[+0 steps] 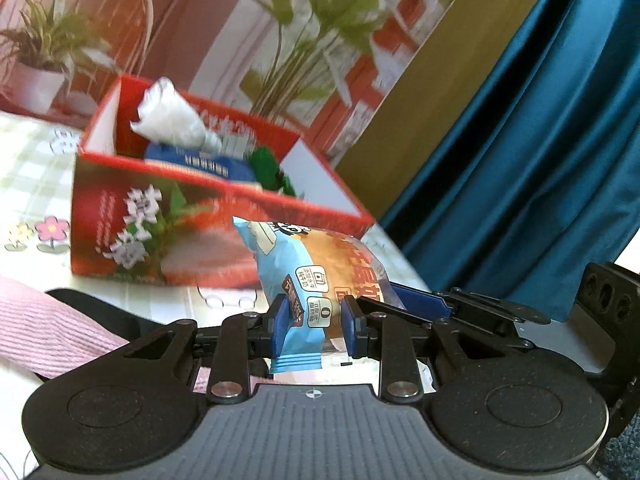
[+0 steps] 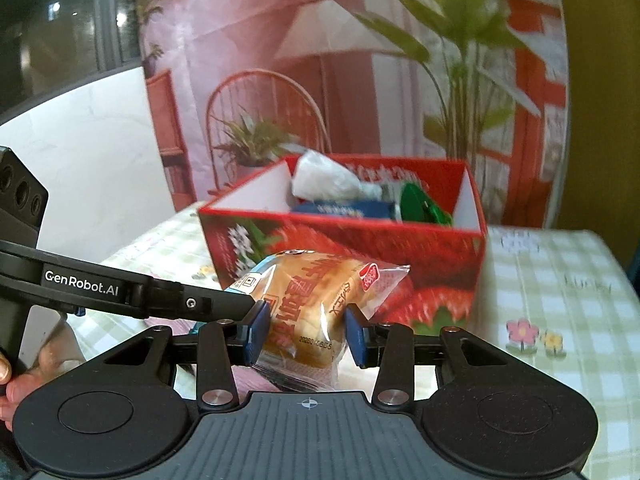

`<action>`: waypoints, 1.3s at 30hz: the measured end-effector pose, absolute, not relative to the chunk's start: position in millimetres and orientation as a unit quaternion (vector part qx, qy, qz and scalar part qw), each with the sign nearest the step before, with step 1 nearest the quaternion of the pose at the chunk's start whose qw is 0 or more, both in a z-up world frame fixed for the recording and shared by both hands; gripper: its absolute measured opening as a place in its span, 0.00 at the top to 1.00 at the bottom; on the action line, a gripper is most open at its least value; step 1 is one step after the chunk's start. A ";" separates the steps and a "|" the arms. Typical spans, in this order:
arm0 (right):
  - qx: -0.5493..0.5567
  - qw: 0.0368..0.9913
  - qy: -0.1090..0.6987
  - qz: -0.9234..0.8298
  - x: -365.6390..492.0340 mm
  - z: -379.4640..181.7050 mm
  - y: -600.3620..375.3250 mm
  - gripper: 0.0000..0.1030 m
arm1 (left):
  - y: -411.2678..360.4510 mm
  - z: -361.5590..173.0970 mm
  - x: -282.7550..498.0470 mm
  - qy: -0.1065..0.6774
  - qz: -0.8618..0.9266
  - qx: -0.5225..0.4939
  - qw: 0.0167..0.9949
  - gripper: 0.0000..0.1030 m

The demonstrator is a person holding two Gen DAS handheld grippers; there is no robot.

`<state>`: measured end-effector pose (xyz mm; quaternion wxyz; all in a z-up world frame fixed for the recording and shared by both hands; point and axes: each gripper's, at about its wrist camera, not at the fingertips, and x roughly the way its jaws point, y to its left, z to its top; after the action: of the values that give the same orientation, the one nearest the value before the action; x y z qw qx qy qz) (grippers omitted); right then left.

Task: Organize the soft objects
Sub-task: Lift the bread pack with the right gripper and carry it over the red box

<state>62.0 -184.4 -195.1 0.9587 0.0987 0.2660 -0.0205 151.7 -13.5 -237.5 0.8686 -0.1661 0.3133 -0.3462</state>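
Note:
A wrapped bread bun [image 1: 320,264], in a blue and clear packet, hangs in the air in front of the red box. Both grippers hold it. My left gripper [image 1: 314,314] is shut on the packet's blue end, its blue pads pressing the wrapper. My right gripper [image 2: 306,330] is shut on the clear end of the same bun [image 2: 316,292]. One of the left gripper's fingers [image 2: 180,300] reaches in from the left in the right wrist view. The red strawberry-print box [image 1: 160,240] [image 2: 440,264] stands open just behind, holding a white bag [image 1: 172,116], a blue packet [image 1: 200,160] and a green item [image 1: 268,168].
A green checked tablecloth [image 2: 560,280] with flower prints covers the table. A pink cloth [image 1: 48,320] lies at the near left. A printed room backdrop [image 2: 360,80] stands behind the box, a blue curtain [image 1: 540,140] to its right. A person's hand [image 2: 8,380] shows at the left edge.

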 end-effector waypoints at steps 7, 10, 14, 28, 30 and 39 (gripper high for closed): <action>0.063 0.966 0.249 -0.003 70.8 -163.4 -165.1 0.62 | 6.6 -217.7 145.3 0.274 -0.341 -0.187 0.880 0.72; 0.054 0.968 0.244 0.007 79.8 -154.7 -161.4 0.62 | 12.7 -209.9 149.2 0.263 -0.335 -0.189 0.885 0.72; 0.040 0.971 0.237 0.013 96.5 -144.6 -157.1 0.62 | 18.6 -198.3 158.4 0.250 -0.328 -0.182 0.893 0.72; 0.024 0.976 0.213 0.044 186.4 -138.8 -170.8 0.64 | 27.4 -171.8 231.0 0.262 -0.284 -0.137 0.912 0.72; 0.025 0.976 0.212 0.046 198.4 -142.8 -172.9 0.64 | 26.7 -174.3 243.3 0.272 -0.278 -0.134 0.911 0.72; 0.052 0.969 0.238 0.044 241.5 -173.9 -190.4 0.64 | 19.6 -194.3 285.5 0.318 -0.258 -0.119 0.905 0.72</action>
<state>241.5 -190.4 -173.9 0.9689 0.0524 0.2378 0.0440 285.5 19.6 -194.3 0.9046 -0.1187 0.3179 -0.2581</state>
